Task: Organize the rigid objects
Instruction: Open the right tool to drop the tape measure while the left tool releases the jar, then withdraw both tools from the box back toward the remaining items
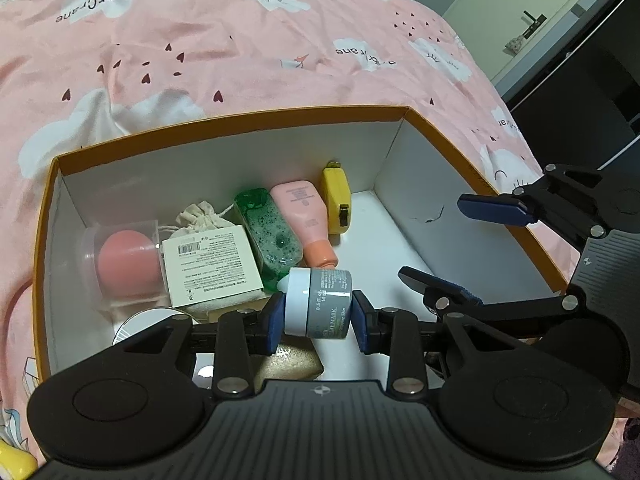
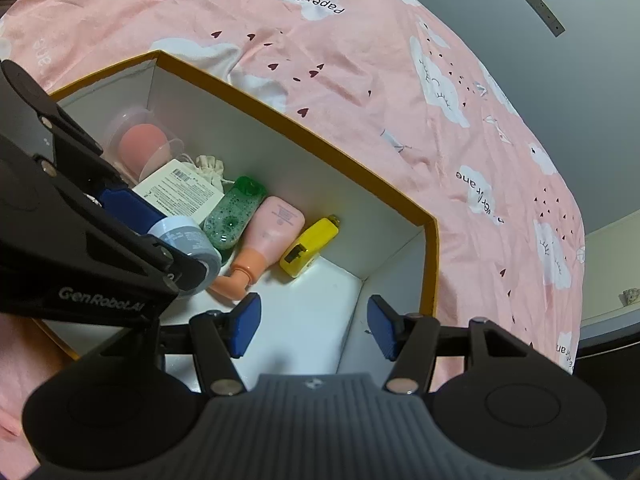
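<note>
The left claw [image 1: 318, 318] is clamped on a small grey jar [image 1: 320, 304] with a white lid, held sideways between the blue pads just above the inside of an orange-rimmed box [image 1: 248, 118] with white walls. The box sits on a bed under a pink cover [image 1: 240, 40] printed with clouds and hearts. The right claw [image 2: 314, 326] hangs over the bare right part of the box floor with its pads apart and nothing between them; in the left wrist view it shows at the right edge, over the box rim.

Along the far wall of the box lie a yellow tape measure [image 1: 337, 198], a pink bottle [image 1: 308, 220] with an orange cap, a green bottle [image 1: 268, 236], a white carton [image 1: 214, 270] with a barcode, a small cloth pouch [image 1: 202, 216], and a pink sponge in a clear case [image 1: 124, 264]. The bottles lie side by side, touching. Beneath the left claw sit a gold object [image 1: 288, 364] and a round white lid [image 1: 136, 326], partly hidden
</note>
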A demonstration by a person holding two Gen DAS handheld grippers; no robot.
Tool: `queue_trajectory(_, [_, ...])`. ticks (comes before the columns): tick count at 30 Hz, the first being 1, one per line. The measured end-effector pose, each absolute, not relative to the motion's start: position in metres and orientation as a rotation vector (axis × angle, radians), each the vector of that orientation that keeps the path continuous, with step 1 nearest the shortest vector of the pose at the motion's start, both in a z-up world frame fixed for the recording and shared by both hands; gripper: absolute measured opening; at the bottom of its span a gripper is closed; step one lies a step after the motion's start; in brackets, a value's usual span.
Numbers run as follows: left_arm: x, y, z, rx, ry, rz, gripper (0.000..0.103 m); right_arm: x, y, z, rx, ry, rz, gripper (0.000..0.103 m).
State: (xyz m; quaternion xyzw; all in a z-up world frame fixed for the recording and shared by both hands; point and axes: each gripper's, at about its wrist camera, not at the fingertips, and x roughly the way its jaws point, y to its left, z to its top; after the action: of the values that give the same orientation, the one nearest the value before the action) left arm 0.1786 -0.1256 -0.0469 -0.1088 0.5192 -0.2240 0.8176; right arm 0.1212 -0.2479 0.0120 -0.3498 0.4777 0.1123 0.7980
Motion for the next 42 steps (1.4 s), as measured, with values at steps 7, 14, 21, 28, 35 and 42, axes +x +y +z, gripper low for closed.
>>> queue_trajectory(7, [0.174,-0.124,-0.040,-0.221,1.060,-0.457,0.054,0.122,-0.251,0.012,-0.744,1.021,0.223,0.070])
queue_trajectory(14, [0.170,-0.123,-0.031,-0.208,1.012,-0.447,0.055,0.121,-0.250,0.013,-0.755,1.012,0.214,0.070])
queue_trajectory(21, [0.161,-0.118,-0.016,-0.199,0.937,-0.436,0.059,0.115,-0.248,0.020,-0.776,0.978,0.193,0.079])
queue_trajectory(28, [0.154,-0.117,-0.012,-0.194,0.903,-0.443,0.063,0.109,-0.245,0.030,-0.810,0.936,0.173,0.083])
queue_trajectory(35, [0.141,-0.105,-0.001,-0.221,0.861,-0.420,0.064,0.094,-0.236,0.043,-0.748,0.894,0.210,0.083])
queue_trajectory(42, [0.120,-0.093,0.021,-0.171,0.762,-0.375,0.064,0.078,-0.221,0.056,-0.674,0.843,0.263,0.083])
